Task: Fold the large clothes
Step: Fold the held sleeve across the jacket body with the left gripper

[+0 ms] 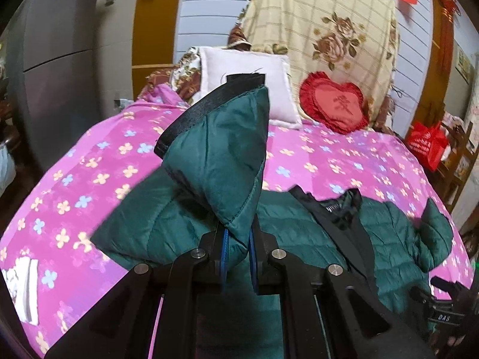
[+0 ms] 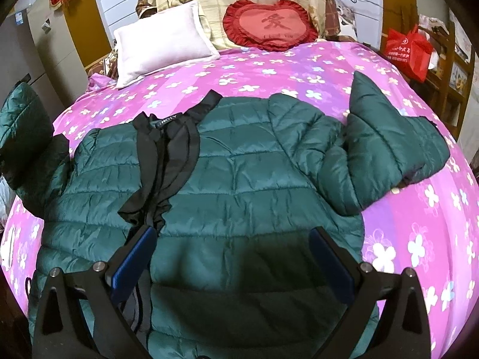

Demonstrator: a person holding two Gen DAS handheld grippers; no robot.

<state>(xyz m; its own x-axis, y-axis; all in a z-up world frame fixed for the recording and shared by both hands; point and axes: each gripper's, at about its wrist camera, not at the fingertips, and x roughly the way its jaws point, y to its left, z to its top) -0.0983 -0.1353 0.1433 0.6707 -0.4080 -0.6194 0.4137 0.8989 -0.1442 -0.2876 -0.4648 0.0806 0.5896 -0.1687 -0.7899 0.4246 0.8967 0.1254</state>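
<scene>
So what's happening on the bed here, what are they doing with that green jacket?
A person is folding a dark green puffer jacket spread across the pink flowered bedspread. The left tongs are shut on one sleeve and hold it lifted above the jacket. The right tongs hang open over the jacket's lower part, gripping nothing. The other sleeve lies bent on the bedspread, not yet folded in.

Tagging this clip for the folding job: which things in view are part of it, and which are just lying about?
In the job:
- jacket
- its sleeve, clamped in the left gripper
- right gripper, open over the jacket

Lying about:
- white pillow
- heart cushion
- red bag
- floral blanket
- bedspread
</scene>
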